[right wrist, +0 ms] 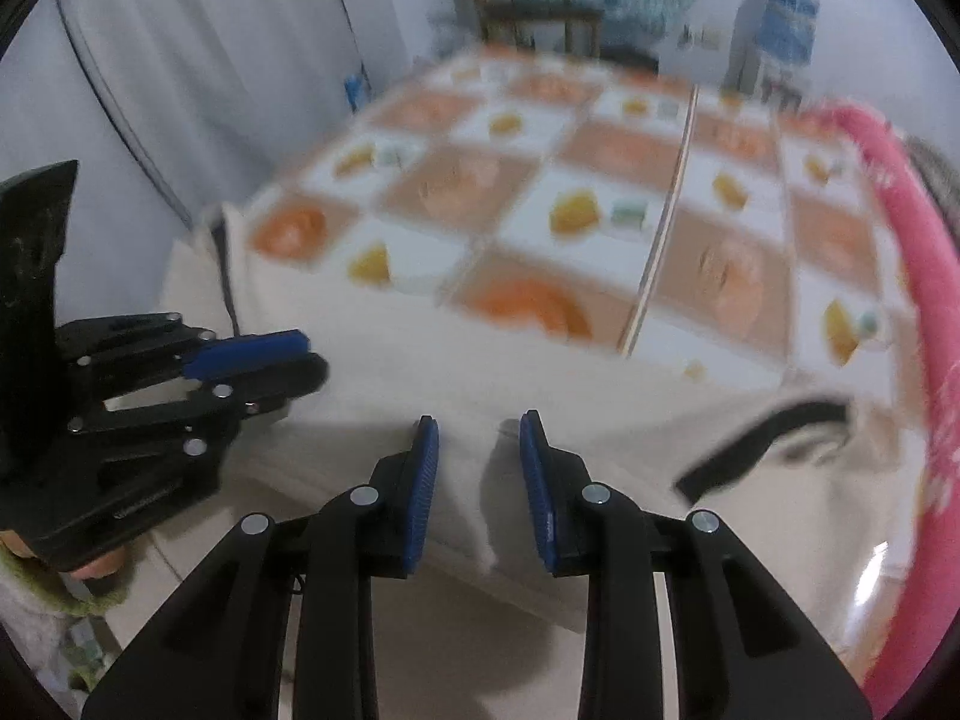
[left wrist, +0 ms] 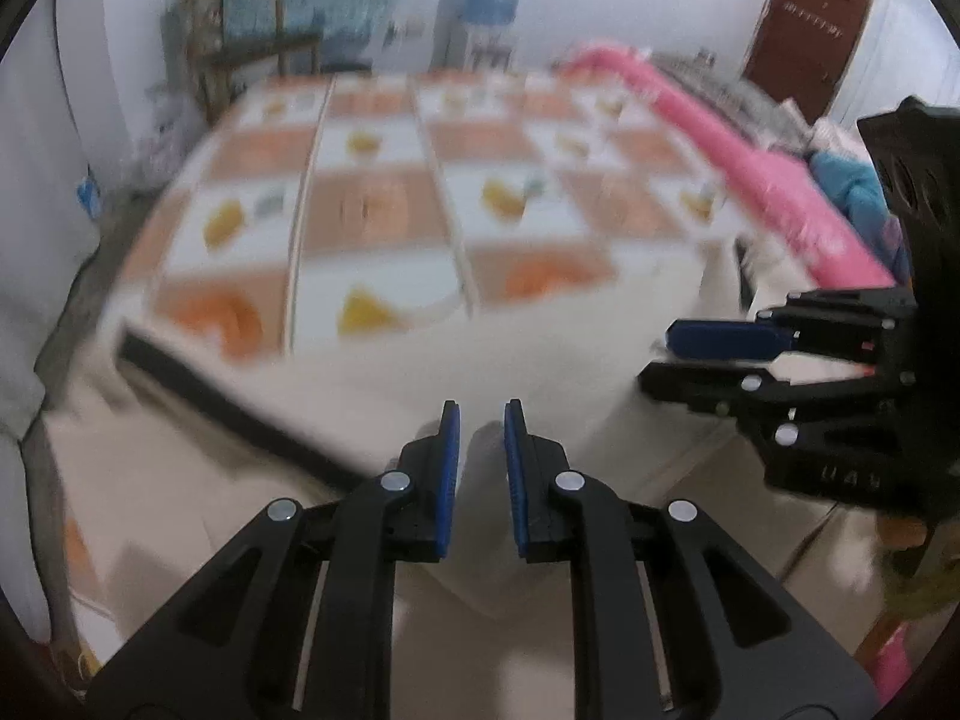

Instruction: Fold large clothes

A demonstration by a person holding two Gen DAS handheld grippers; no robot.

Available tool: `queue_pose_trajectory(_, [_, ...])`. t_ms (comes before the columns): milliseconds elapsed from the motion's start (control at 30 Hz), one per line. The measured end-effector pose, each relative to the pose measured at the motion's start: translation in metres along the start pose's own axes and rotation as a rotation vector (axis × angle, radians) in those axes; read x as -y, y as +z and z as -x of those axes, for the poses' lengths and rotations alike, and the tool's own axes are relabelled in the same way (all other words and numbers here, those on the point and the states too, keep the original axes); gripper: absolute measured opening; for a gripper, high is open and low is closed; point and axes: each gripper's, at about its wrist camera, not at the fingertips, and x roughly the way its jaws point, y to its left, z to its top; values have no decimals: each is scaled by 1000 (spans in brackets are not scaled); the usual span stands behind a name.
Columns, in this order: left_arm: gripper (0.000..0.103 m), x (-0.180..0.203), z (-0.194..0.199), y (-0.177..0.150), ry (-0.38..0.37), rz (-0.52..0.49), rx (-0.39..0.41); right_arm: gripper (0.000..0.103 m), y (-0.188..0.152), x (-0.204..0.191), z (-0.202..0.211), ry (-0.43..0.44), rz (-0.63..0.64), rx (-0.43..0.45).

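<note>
Both views are motion-blurred. Left gripper (left wrist: 482, 420) and right gripper (right wrist: 478, 435) each pinch a fold of the cream garment (right wrist: 432, 372), which drapes over the tabletop (left wrist: 384, 180) near edge.

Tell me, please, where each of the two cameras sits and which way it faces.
Left wrist: on the left tool, facing across the cream garment toward the checkered tablecloth; right tool at right.
Right wrist: on the right tool, facing the same tablecloth; left tool at left.
Shared: garment, tablecloth, pink roll.
</note>
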Motion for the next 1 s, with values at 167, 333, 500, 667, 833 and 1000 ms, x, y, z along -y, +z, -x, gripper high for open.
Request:
queue_pose_trajectory(167, [16, -1, 22, -11, -4, -46, 41, 27, -20, -2, 11, -58, 70, 0])
queue_pose_trajectory(333, [18, 7, 36, -12, -17, -66, 65, 27, -26, 5, 33, -133, 64, 53])
queue_pose_trajectory(500, [19, 13, 6, -22, 54, -69, -9, 27, -33, 18, 18, -135, -4, 20])
queue_pose_trajectory(667, [26, 1, 43, -29, 31, 20, 22, 30, -50, 8, 55, -154, -68, 75])
queue_pose_trajectory(833, [35, -19, 100, -61, 18, 115, 77, 61, -85, -10, 98, -103, -93, 154])
queue_pose_trajectory(1000, [48, -36, 144, -122, 35, 187, 135, 75, -126, -41, 115, -57, -73, 194])
